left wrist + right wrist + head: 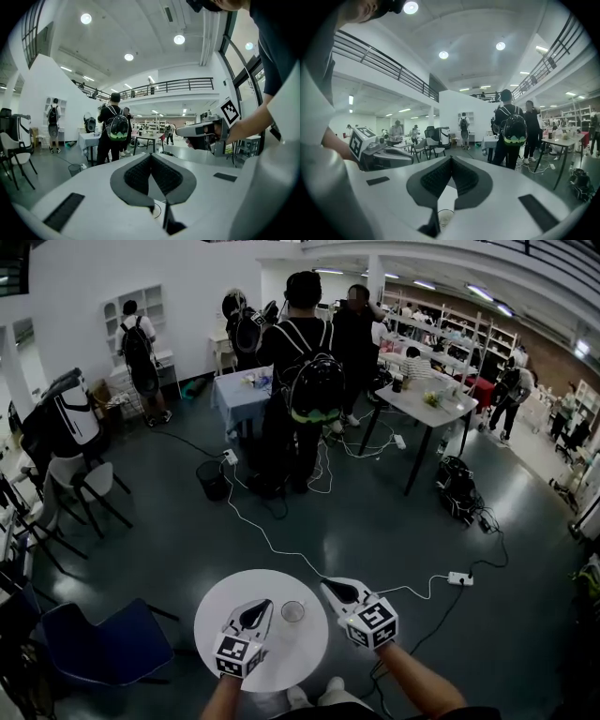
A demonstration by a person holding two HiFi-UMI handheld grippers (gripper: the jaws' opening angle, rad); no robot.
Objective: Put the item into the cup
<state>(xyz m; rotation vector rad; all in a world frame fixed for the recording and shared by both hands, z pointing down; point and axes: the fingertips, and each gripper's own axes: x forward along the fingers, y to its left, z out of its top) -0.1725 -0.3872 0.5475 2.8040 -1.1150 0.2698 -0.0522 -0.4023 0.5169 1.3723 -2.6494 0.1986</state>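
Cup [292,611] on white table [302,654], flanked by left gripper [259,606], right gripper [330,585] (fingers pressed together), power strip [459,578] beyond

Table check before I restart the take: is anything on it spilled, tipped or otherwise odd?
Nothing stands out. The clear cup stands upright on the white round table between the left gripper and the right gripper, and no spill shows.

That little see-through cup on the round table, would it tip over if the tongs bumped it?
Quite possibly. The cup looks clear and thin, so it is likely light plastic that a nudge could topple. It seems empty, so nothing weighs it down. The white table looks smooth, so it may skid first.
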